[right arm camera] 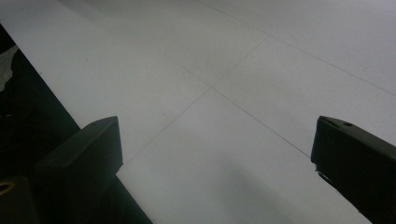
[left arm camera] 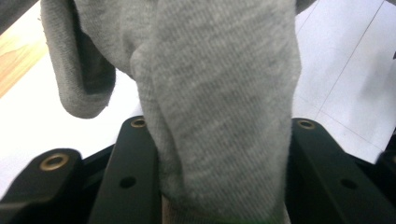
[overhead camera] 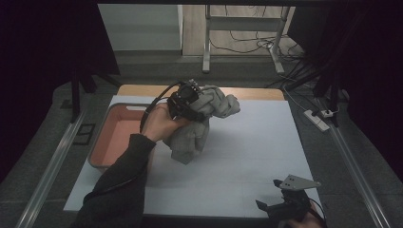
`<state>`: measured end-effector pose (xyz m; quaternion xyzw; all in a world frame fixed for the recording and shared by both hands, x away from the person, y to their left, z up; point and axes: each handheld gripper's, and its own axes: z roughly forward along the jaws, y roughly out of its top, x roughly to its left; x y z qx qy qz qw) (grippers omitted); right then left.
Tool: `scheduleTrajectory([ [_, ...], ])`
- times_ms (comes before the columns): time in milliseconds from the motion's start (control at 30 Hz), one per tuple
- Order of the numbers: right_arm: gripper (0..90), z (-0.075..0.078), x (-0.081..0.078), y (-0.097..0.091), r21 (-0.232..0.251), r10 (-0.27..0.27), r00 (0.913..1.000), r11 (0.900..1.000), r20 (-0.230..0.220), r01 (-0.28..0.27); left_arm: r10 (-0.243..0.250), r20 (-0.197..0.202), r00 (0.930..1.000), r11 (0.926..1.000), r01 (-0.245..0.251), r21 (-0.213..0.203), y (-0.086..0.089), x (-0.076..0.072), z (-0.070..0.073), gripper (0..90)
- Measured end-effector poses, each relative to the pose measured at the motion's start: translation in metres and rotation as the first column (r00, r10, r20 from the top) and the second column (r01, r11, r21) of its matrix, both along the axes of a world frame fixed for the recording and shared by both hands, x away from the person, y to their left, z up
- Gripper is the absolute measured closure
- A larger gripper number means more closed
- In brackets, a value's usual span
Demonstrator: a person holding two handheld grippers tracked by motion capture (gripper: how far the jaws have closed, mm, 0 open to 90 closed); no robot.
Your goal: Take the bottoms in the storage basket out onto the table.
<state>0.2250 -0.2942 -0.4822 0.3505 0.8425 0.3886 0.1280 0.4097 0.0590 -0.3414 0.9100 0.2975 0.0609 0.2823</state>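
We hold a grey knitted cloth garment (overhead camera: 199, 121), bunched into a thick lump, in the left gripper (overhead camera: 186, 105). Its two black jaws are closed on the fabric, which fills the gap between them in the left gripper view (left arm camera: 219, 107). The garment hangs above the white sheet (overhead camera: 247, 156) that covers the table, near the far left part of it, just beside the shallow metal tray with a pink bottom (overhead camera: 114, 137) that stands at the left edge. The lower end of the garment seems to touch the sheet, but we cannot tell for sure.

The right gripper (overhead camera: 280, 206) rests at the near right corner of the sheet, its jaws wide apart with nothing between them.

We think the grip takes only part of the bunch, so loose folds could slip out or drag over the tray rim. The hanging end could also pull the sheet.

We can read no brand, label or writing anywhere.
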Motion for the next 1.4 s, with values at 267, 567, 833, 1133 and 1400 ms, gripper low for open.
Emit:
scheduleTrajectory([
  [267, 1.8, 0.000, 0.000, 0.000, -0.004, 0.003, 1.0000, 1.0000, 0.001, -0.003, -0.026, -0.008, 0.9996, 0.9996, 0.026, 0.007, -0.014, 0.003, -0.012, 61.8],
  [567, 1.9, 0.000, 0.000, 0.000, -0.004, 0.004, 1.0000, 1.0000, 0.001, -0.004, -0.040, -0.020, 0.9990, 0.9990, 0.040, 0.018, -0.028, 0.008, -0.027, 61.7],
  [833, 1.9, 0.000, 0.000, 0.000, -0.004, 0.005, 1.0000, 1.0000, 0.000, -0.005, -0.032, -0.023, 0.9992, 0.9986, 0.033, 0.042, -0.042, 0.011, -0.046, 61.6],
  [1133, 1.9, 0.000, 0.000, 0.000, -0.005, 0.005, 1.0000, 1.0000, -0.001, -0.005, -0.031, -0.042, 0.9986, 0.9984, 0.033, 0.046, -0.050, 0.018, -0.067, 61.3],
  [1400, 1.9, 0.000, -0.001, 0.000, -0.004, 0.008, 1.0000, 1.0000, -0.001, -0.008, -0.042, -0.036, 0.9985, 0.9978, 0.044, 0.050, -0.056, 0.020, -0.081, 60.7],
])
